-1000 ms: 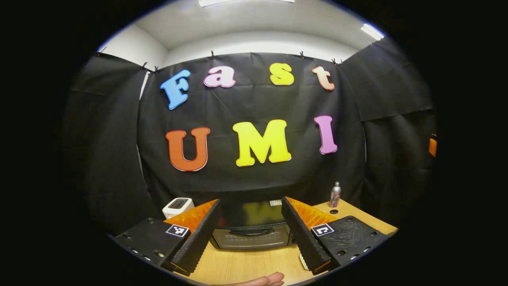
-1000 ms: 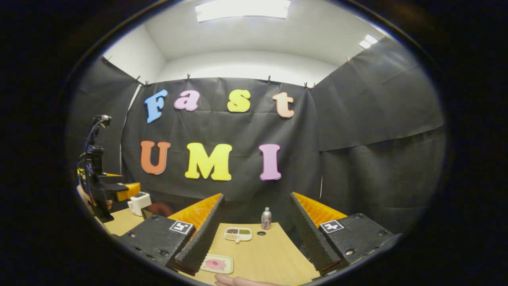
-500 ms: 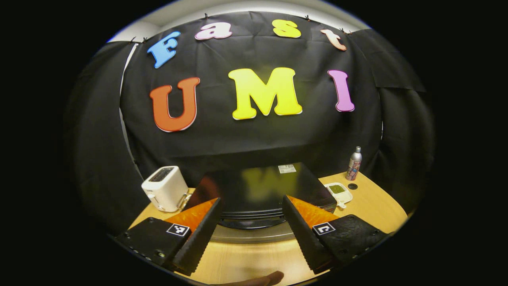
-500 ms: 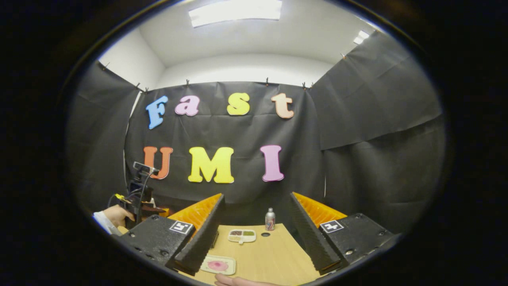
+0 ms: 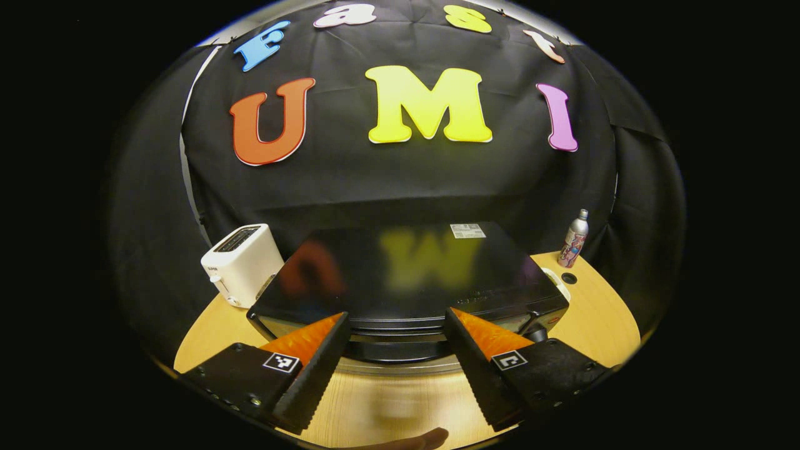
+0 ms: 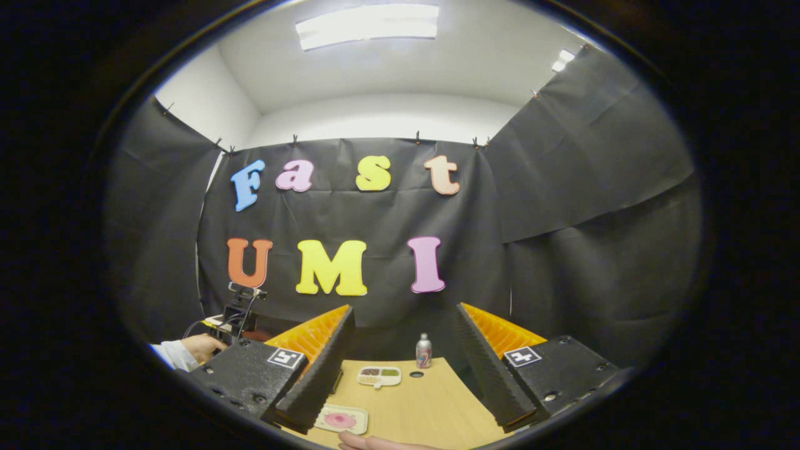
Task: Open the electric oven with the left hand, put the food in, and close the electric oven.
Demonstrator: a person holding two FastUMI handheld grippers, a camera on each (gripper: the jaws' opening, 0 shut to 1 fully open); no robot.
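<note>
Left gripper view: the left gripper (image 5: 395,369) is held with fingers spread wide, nothing between them. The electric oven (image 5: 406,281) is seen at frame centre, just above and behind the fingertips; its glossy black top is presented from above, and its front edge and handle (image 5: 400,355) are framed between the two fingers. Contact with the handle cannot be told. A white toaster (image 5: 242,264) is set at the oven's left, close beside it. A small metal bottle (image 5: 575,239) is stood at right on the wooden table (image 5: 600,312).

Right gripper view: the right gripper (image 6: 400,369) is likewise held open and empty, low centre of frame. A plate with pink food (image 6: 340,419) is laid on the table at bottom centre, by the left fingertip. A divided tray of food (image 6: 379,374) is placed farther back, with the bottle behind it to its right. A hand (image 6: 201,347) with a pale sleeve is seen at lower left.
</note>
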